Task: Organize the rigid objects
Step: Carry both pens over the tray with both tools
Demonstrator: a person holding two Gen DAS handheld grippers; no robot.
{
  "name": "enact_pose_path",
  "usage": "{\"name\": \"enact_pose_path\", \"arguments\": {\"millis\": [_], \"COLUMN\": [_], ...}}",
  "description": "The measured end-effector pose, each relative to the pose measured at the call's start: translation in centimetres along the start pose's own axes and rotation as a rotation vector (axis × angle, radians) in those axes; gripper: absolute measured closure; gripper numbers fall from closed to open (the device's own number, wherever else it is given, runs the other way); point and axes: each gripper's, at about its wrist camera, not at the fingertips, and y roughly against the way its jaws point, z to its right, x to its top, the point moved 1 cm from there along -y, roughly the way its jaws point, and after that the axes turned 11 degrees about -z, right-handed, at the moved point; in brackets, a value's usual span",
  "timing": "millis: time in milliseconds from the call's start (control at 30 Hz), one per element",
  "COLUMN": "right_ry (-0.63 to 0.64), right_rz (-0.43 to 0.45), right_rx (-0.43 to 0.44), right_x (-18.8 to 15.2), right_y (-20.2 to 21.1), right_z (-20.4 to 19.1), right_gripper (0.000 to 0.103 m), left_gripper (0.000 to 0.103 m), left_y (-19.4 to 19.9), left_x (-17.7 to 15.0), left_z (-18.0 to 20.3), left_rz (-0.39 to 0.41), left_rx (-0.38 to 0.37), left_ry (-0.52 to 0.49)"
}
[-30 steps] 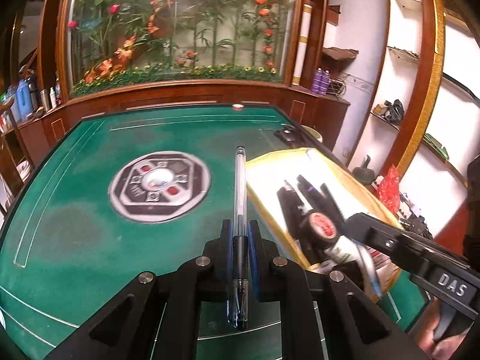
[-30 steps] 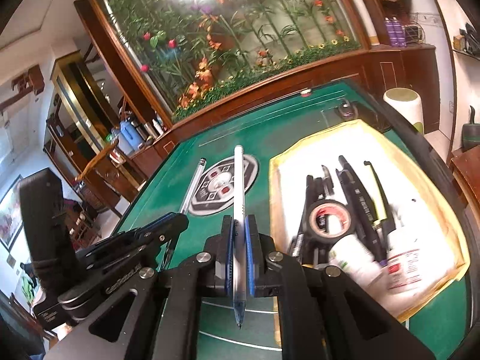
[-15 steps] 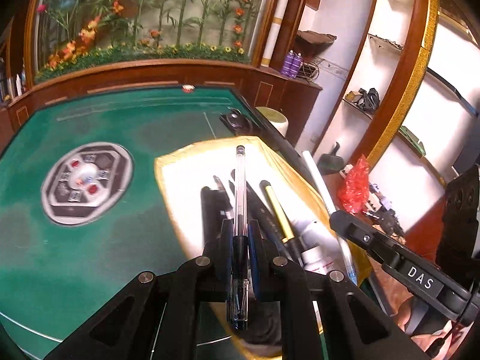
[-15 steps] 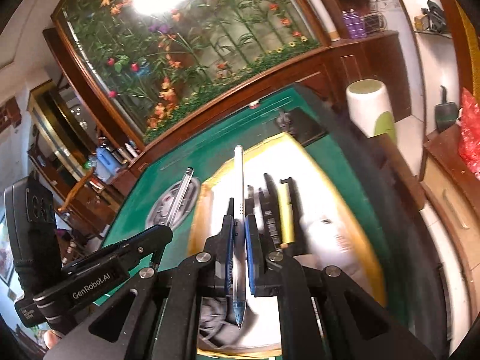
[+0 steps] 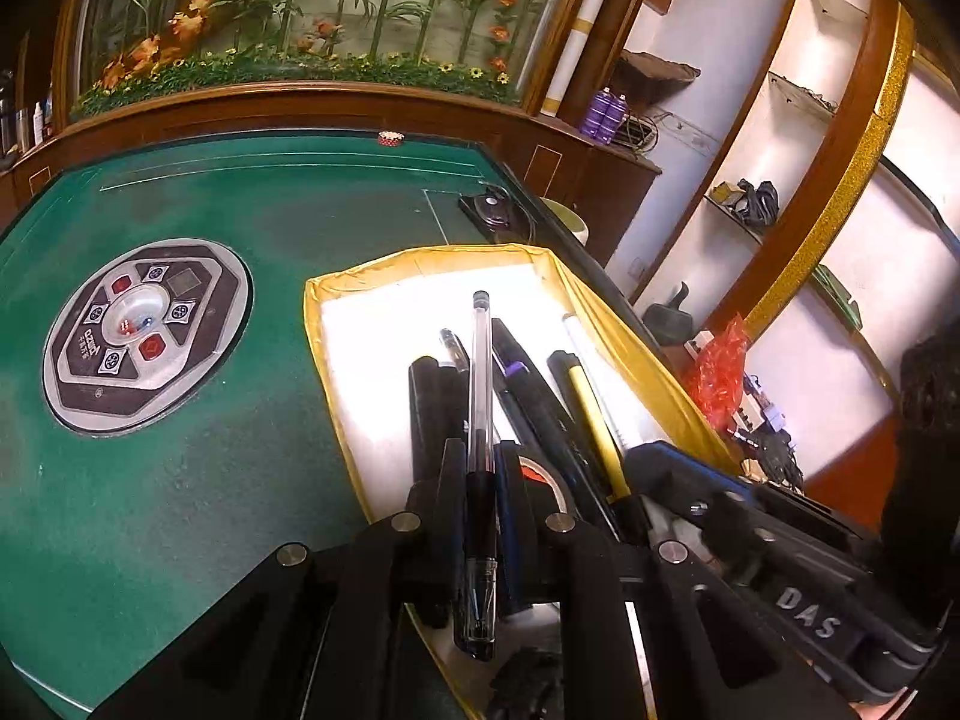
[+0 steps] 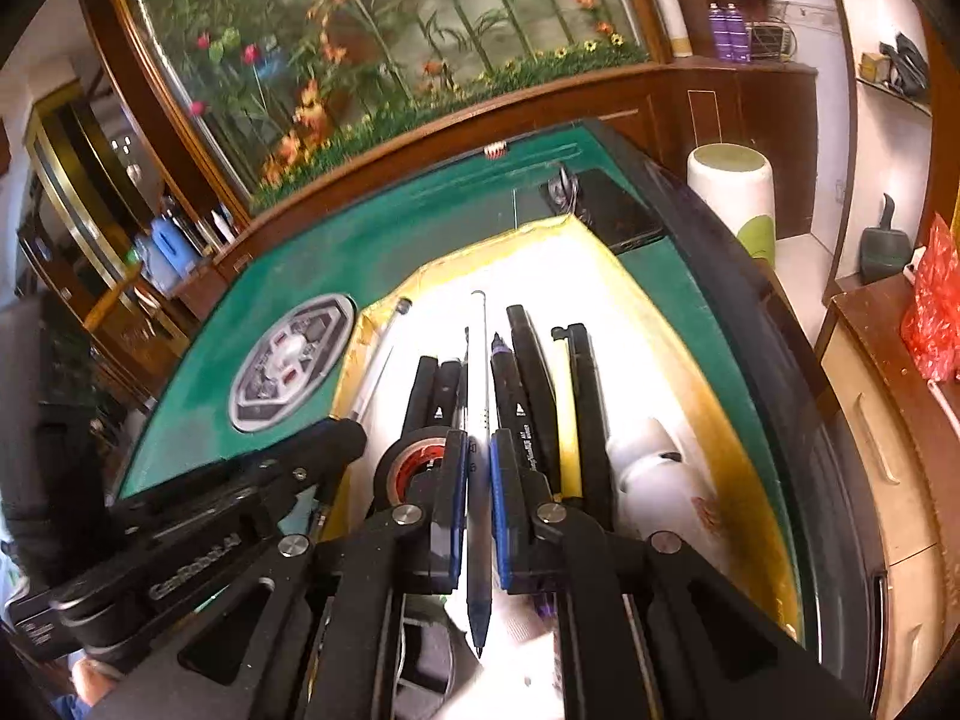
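A yellow-rimmed tray [image 5: 420, 258] with a white floor lies on the green table's right side. It holds several black markers [image 6: 528, 372], a yellow pen [image 5: 591, 414], a tape roll [image 6: 414, 456] and a white bottle [image 6: 648, 468]. My left gripper [image 5: 480, 468] is shut on a clear pen with a black grip [image 5: 480, 372] and hangs over the tray's near end. My right gripper [image 6: 478, 462] is shut on a white pen with a blue tip [image 6: 478, 408], pointing along the markers. In the right wrist view the left gripper [image 6: 336, 438] sits just left, over the tray's left rim.
A round control panel [image 5: 144, 330] sits in the middle of the green felt [image 5: 180, 510]. A black device [image 5: 495, 213] lies at the far right corner. Beside the table stand a white and green bin [image 6: 732, 198], a wooden cabinet [image 6: 888, 420] and a red bag [image 6: 936, 312].
Both grippers have swung right and sunk, from above the green felt to above the tray. Each still holds its pen, and the tray's contents now lie right under the fingers.
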Motion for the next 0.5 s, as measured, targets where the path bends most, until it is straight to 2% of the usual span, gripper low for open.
{"name": "enact_pose_path", "arguments": {"millis": [233,500], "right_ry": [0.029,0.024], "right_rz": [-0.057,-0.077], "right_rx": [-0.074,-0.097], "right_x": [0.3,-0.1], "right_y": [-2.0,-2.9], "right_z": [-0.4,-0.4], "right_gripper": [0.096,0.096], "left_gripper": [0.093,0.093], "left_y": [-1.1,-1.5], "left_x": [-0.5,-0.7], "left_z": [0.2,0.5], "left_rz": [-0.041,-0.037], "left_rx": [-0.013,0.021], "left_ry": [-0.013,-0.04]}}
